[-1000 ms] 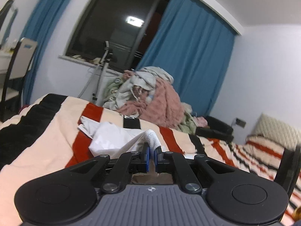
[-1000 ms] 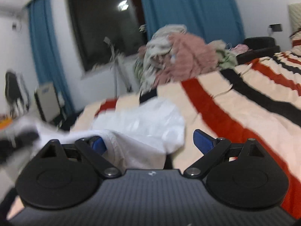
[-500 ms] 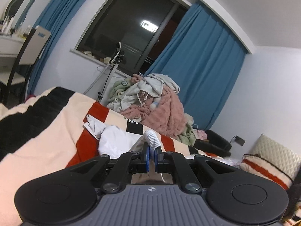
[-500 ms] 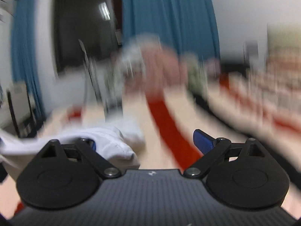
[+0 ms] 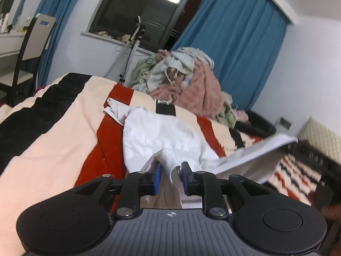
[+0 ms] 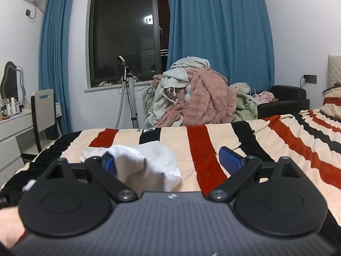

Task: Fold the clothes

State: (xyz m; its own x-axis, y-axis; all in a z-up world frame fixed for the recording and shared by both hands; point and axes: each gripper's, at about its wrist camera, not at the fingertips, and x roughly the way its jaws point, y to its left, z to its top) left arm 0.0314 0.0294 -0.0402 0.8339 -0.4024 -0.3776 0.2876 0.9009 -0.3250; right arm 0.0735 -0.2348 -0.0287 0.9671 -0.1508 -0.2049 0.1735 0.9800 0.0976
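A white garment [image 5: 162, 136] lies crumpled on the striped bedspread [image 5: 64, 140]. My left gripper [image 5: 170, 171] has its blue pads a little apart, with the garment's ribbed white cuff [image 5: 170, 162] lying loosely between them. A stretched white edge of the garment [image 5: 266, 149] runs off to the right. In the right wrist view the garment [image 6: 149, 162] sits just ahead. My right gripper [image 6: 168, 160] is open wide, and the ribbed cloth rests against its left pad [image 6: 109, 162].
A tall heap of pink, grey and green clothes [image 6: 196, 98] stands beyond the bed's far edge under the window. A tripod stand [image 6: 130, 93] is beside it. A chair [image 6: 42, 111] and white desk are at the left, a dark armchair [image 6: 285, 98] at the right.
My left gripper's pads have parted from shut to slightly open around the cuff. The right gripper swung fast and has steadied, level with the bed. The garment spread wider.
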